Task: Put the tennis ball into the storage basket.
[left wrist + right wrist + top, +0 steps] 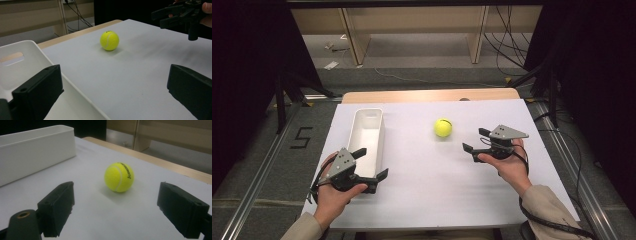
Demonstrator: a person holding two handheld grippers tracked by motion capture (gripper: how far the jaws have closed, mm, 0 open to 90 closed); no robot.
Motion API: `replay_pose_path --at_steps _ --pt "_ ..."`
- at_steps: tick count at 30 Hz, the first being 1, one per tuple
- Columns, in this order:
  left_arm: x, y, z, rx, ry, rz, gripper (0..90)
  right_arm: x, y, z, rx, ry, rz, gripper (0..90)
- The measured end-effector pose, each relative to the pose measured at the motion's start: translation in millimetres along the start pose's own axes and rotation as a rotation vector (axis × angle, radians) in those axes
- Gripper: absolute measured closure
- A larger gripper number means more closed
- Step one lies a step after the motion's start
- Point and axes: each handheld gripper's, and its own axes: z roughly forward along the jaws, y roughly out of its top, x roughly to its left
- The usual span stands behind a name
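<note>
With the ball (119,177) lying straight ahead, right gripper (115,212) spread wide, empty, lined up to straddle it.

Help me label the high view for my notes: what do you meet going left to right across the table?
Left gripper → white bin → tennis ball → right gripper.
</note>
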Motion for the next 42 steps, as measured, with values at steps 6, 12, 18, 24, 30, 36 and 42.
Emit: replay_pose_path --at_steps 6,12,18,24,30,36,42 --pt "0.3 0.2 -0.4 -0.003 -0.001 0.002 0.0 -1.1 0.2 5.5 0.011 0.000 -0.001 15.2" --pt "-0.3 0.3 -0.1 -0.003 -0.002 0.002 0.0 -1.0 1.9 12.3 0.010 0.000 0.000 15.2" --pt "0.2 0.1 -0.1 -0.001 -0.001 0.000 0.0 -2.6 2.6 18.6 0.020 -0.003 -0.001 15.2" --pt "0.2 0.3 -0.3 -0.002 -0.001 0.002 0.0 -3.9 3.2 24.0 0.019 -0.007 0.000 15.2" --pt "0.1 0.2 -0.1 -0.002 -0.002 0.003 0.0 -4.8 3.4 28.5 0.023 -0.012 0.002 15.2" --pt "0.1 0.3 0.0 -0.002 -0.002 0.003 0.0 -5.6 4.1 32.9 0.026 -0.013 0.003 15.2" --pt "0.2 0.3 -0.1 -0.002 -0.003 0.003 0.0 -5.8 4.7 37.8 0.029 -0.013 0.000 15.3"
